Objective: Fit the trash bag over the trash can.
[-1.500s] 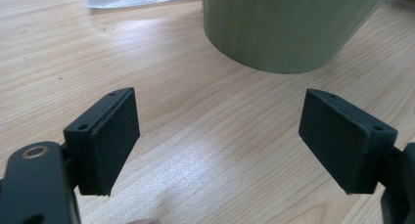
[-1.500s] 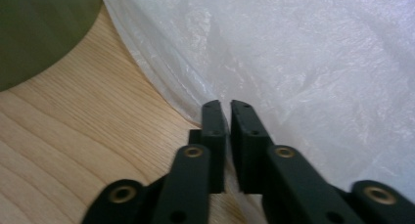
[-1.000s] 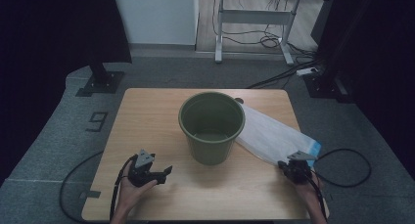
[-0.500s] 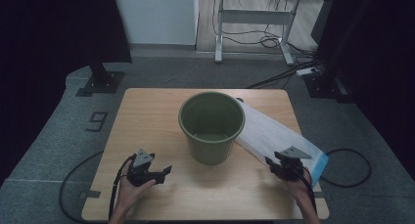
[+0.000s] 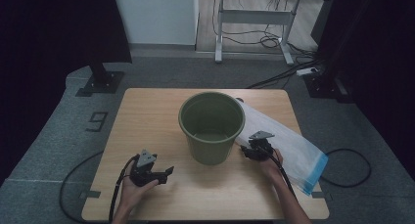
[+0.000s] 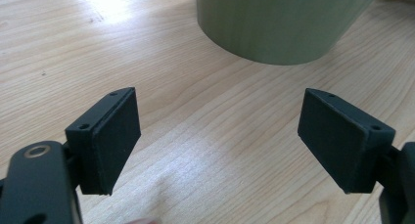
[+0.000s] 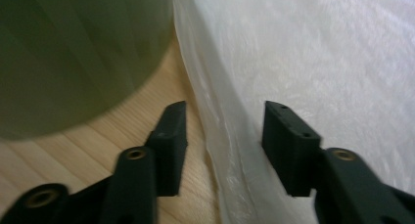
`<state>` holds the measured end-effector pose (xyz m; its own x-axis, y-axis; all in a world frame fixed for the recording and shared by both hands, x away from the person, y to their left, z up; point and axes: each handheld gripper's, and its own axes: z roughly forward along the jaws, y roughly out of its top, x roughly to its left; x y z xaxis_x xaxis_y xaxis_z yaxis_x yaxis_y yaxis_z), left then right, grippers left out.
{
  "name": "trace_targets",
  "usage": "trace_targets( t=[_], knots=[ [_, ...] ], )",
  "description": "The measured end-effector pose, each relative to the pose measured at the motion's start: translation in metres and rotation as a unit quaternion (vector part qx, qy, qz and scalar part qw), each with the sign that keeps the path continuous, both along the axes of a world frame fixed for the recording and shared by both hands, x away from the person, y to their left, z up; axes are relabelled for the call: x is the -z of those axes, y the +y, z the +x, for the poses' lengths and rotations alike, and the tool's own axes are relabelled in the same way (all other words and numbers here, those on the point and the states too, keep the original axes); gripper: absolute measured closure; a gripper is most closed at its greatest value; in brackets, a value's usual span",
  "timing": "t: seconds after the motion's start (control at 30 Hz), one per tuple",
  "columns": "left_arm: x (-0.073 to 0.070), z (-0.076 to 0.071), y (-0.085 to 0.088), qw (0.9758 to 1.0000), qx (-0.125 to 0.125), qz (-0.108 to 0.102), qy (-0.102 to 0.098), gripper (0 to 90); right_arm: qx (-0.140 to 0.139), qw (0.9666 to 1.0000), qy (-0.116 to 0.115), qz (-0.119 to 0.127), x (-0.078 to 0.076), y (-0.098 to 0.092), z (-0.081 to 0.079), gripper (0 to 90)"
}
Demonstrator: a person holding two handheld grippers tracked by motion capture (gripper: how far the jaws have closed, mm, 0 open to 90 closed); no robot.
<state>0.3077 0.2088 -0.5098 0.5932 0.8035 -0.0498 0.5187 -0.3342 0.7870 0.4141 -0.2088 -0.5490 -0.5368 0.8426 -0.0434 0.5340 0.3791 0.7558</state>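
Our right gripper [image 7: 222, 136] has just been closing around the edge of the plastic bag [image 7: 313, 62] lying beside the green bucket [image 5: 211, 126] on the bench [image 5: 147, 116], not yet pinching it, while our left gripper [image 6: 220, 136] waits open, so the bag is not in the bucket yet.

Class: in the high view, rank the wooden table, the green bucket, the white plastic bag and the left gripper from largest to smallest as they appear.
1. wooden table
2. green bucket and white plastic bag: too alike to rank, and the bucket hides part of the bag.
3. left gripper
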Motion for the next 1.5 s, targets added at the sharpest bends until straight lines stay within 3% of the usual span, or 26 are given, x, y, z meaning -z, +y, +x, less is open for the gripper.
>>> trace_targets(
  t=[0.03,0.07,0.1,0.2,0.43,0.57,0.7,0.8,0.83,0.93,0.97,1.0,1.07,1.23,1.33,1.37,1.5],
  knots=[
    [0.001,0.000,0.001,1.0000,-0.002,-0.002,0.000,15.8,0.000,1.0000,0.000,0.000,0.000,0.000,0.000,58.6],
    [0.002,0.000,0.003,1.0000,-0.005,-0.005,0.002,15.9,-0.001,1.0000,0.004,0.004,0.000,-0.001,0.000,63.8],
    [0.002,0.000,0.005,0.9999,-0.009,-0.006,0.004,15.9,-0.003,1.0000,0.006,-0.003,-0.002,-0.002,0.000,76.2],
    [0.002,0.001,0.009,0.9998,-0.017,-0.012,0.003,16.2,-0.005,0.9999,0.014,0.001,-0.002,-0.005,-0.001,86.6],
    [0.000,0.001,0.015,0.9995,-0.027,-0.016,-0.001,16.6,-0.008,0.9997,0.025,0.006,-0.003,-0.017,-0.017,88.7],
    [0.002,-0.003,0.016,0.9996,-0.026,-0.009,0.000,16.6,-0.009,0.9996,0.025,-0.011,-0.005,-0.029,-0.040,88.7],
    [0.000,-0.003,0.017,0.9995,-0.028,-0.013,-0.002,16.6,0.004,0.9987,0.049,-0.009,-0.008,-0.040,-0.047,88.4],
    [0.001,-0.003,0.017,0.9995,-0.027,-0.014,-0.003,16.6,0.003,0.9984,0.056,-0.008,-0.009,-0.041,-0.047,84.7],
    [0.001,-0.003,0.017,0.9996,-0.026,-0.012,-0.002,16.5,-0.007,0.9985,0.054,0.002,-0.011,-0.039,-0.045,68.4],
    [0.001,-0.003,0.017,0.9996,-0.026,-0.013,0.000,16.5,-0.015,0.9993,0.023,0.027,-0.017,-0.031,-0.036,53.6],
    [0.002,-0.002,0.017,0.9996,-0.025,-0.013,0.000,16.5,-0.015,0.9993,0.023,0.027,-0.017,-0.031,-0.036,53.6],
    [0.002,-0.002,0.016,0.9996,-0.026,-0.011,0.001,16.6,-0.016,0.9988,0.002,0.045,-0.022,-0.023,-0.025,46.8],
    [0.003,-0.001,0.016,0.9996,-0.027,-0.010,0.002,16.6,-0.021,0.9986,-0.012,0.046,-0.025,-0.016,-0.014,45.9],
    [0.004,0.001,0.015,0.9996,-0.027,-0.012,0.004,16.6,-0.026,0.9983,-0.012,0.051,-0.020,-0.005,0.004,46.0],
    [0.005,0.001,0.014,0.9996,-0.024,-0.010,0.006,16.6,-0.033,0.9986,-0.011,0.039,-0.017,0.002,0.007,46.2],
    [0.005,0.001,0.013,0.9997,-0.025,-0.007,0.005,16.6,-0.041,0.9988,-0.011,0.023,-0.013,0.009,0.007,46.2],
    [0.005,0.001,0.014,0.9996,-0.026,-0.008,0.004,16.6,-0.023,0.9997,0.004,-0.003,-0.007,0.014,0.008,50.4]
  ],
)
